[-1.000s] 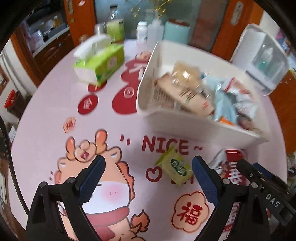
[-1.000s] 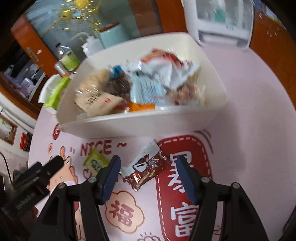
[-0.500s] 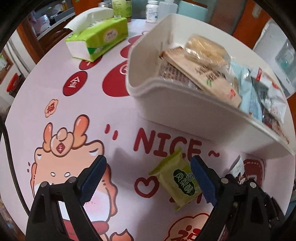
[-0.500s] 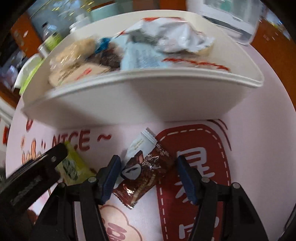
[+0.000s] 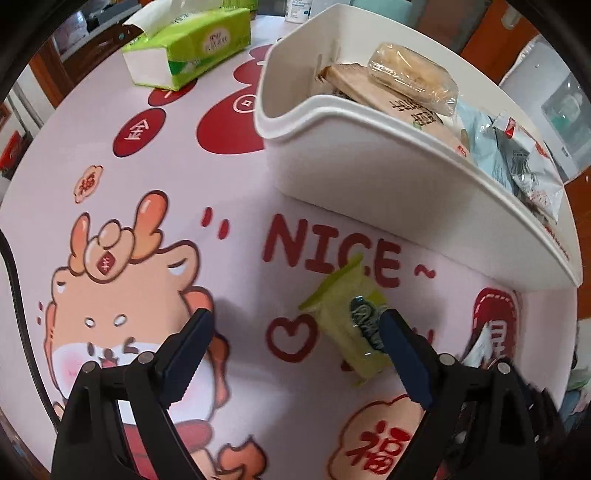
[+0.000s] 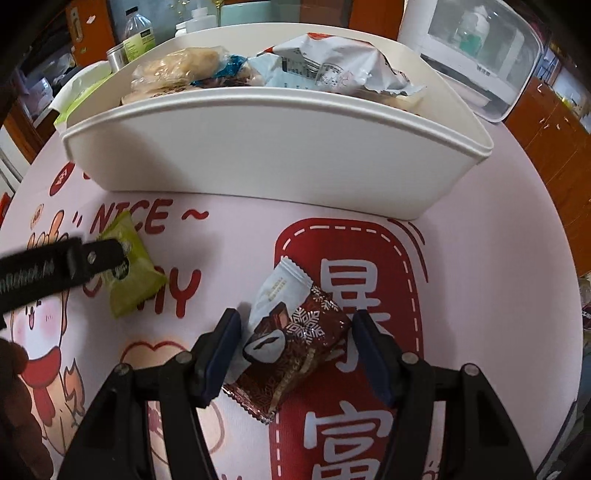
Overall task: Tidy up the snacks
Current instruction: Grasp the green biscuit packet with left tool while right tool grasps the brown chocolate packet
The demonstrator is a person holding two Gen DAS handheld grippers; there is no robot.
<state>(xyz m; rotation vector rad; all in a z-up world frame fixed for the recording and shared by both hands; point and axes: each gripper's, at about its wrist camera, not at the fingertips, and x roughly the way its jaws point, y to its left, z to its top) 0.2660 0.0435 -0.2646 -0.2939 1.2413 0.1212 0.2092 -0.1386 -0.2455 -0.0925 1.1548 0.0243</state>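
Note:
A green snack packet (image 5: pixel 347 325) lies on the pink printed mat just inside my left gripper's right finger; it also shows in the right wrist view (image 6: pixel 131 273). My left gripper (image 5: pixel 295 332) is open, low over the mat. A brown and white chocolate packet (image 6: pixel 291 336) lies between the open fingers of my right gripper (image 6: pixel 295 336). The white bin (image 5: pixel 369 158) holding several snacks stands behind both packets; it also shows in the right wrist view (image 6: pixel 258 147).
A green tissue pack (image 5: pixel 188 40) lies at the far left of the table. A clear-lidded white box (image 6: pixel 476 48) stands behind the bin on the right. Bottles (image 6: pixel 138 35) stand at the table's far edge.
Both grippers have dropped lower and moved forward. The green packet now sits by my left gripper's right finger, and the chocolate packet lies between my right fingers.

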